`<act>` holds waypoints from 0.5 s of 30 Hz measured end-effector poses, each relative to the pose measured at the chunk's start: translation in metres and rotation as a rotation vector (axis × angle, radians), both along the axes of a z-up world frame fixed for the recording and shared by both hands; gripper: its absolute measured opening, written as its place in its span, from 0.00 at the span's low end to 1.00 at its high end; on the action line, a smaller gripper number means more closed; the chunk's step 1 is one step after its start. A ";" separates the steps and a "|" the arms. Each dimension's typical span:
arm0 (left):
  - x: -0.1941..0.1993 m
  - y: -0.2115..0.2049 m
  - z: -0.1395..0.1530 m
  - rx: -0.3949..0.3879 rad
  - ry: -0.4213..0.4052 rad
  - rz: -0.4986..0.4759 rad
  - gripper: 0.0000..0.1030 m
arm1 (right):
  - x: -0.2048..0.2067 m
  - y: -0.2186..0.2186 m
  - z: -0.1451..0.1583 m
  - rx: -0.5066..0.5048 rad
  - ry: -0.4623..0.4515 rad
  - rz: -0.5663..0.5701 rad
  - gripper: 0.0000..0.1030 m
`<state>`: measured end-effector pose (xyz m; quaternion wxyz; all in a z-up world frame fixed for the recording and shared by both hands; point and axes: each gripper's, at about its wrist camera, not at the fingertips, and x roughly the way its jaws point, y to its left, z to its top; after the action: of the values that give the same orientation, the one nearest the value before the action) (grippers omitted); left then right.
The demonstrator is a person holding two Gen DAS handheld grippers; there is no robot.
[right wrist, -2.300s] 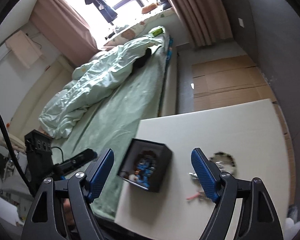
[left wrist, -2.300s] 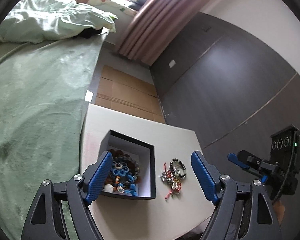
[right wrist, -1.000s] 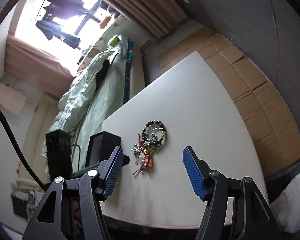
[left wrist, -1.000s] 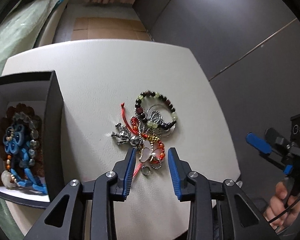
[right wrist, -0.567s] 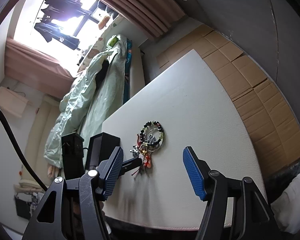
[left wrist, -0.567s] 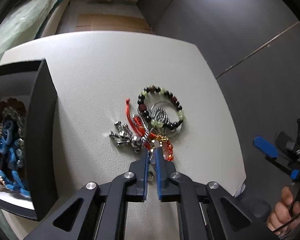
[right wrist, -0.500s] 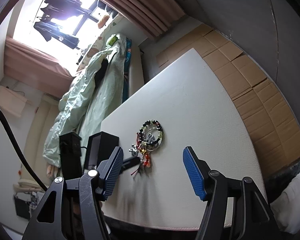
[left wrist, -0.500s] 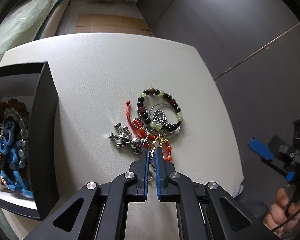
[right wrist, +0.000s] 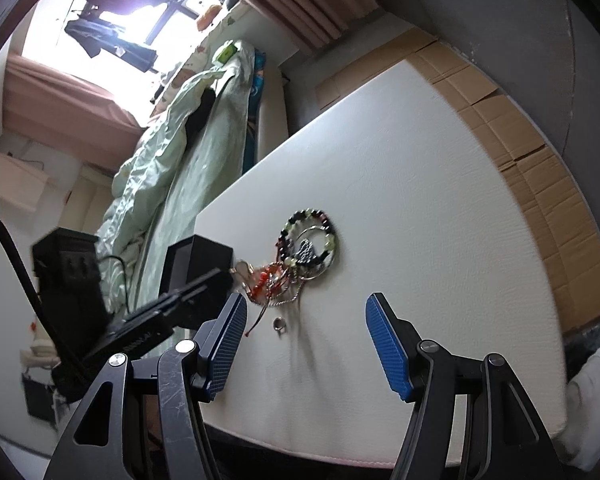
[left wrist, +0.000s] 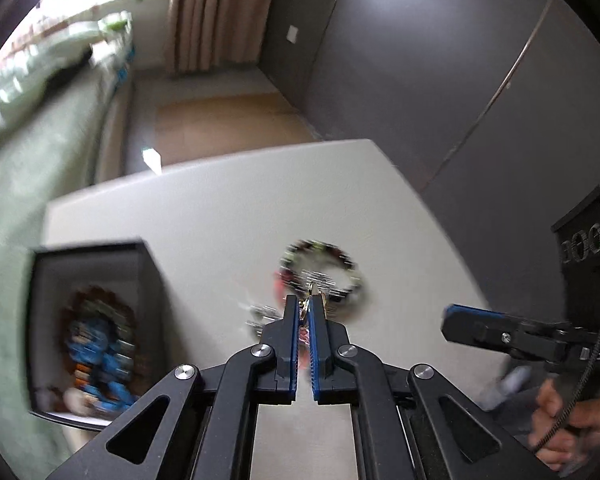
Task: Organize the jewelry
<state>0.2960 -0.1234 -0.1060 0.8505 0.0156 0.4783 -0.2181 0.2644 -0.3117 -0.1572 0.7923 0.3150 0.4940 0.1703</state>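
1. Blue pads of the left gripper (left wrist: 305,307) are pinched nearly together on a small piece of jewelry, a gold-tipped clasp or charm with red beads showing in the narrow gap between them.

2. Right beyond those pads, the jewelry pile (right wrist: 300,256) sits on the white table (right wrist: 420,184): a beaded bracelet (right wrist: 312,232) ringing a silver chain, red beads and cord trailing off it toward the left gripper.

3. One small silver ring (right wrist: 279,323) lies apart from the pile, on the table nearer the right gripper.

4. Over on the right, the right gripper (right wrist: 304,344) hangs above the near table edge with its pads spread wide, nothing between them.

5. Left of the pile stands the black box (left wrist: 96,320), already holding blue and brown beaded pieces.

6. Progress, as I read it: some jewelry is boxed, one piece is in the grip, and the bracelet, chain and ring are not yet put away.

7. Hard to call: the left view is smeared, so I cannot tell exactly what the pinched piece is, or whether it hangs free of the tangle. From the right view the box's inside is hidden behind its dark wall and the left gripper's body.
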 end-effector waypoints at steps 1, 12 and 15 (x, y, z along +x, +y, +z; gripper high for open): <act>0.000 0.002 0.000 0.019 -0.012 0.003 0.04 | 0.002 0.005 -0.003 0.003 0.008 0.009 0.62; 0.017 0.039 0.011 -0.077 0.020 0.063 0.04 | 0.010 0.031 -0.014 -0.036 0.039 0.056 0.60; 0.017 0.043 0.019 -0.108 0.011 0.075 0.04 | 0.015 0.037 -0.018 -0.060 0.050 0.063 0.60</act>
<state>0.3134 -0.0800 -0.0870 0.8551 -0.0493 0.4707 -0.2114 0.2791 -0.2751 -0.1756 0.7829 0.2797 0.5283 0.1725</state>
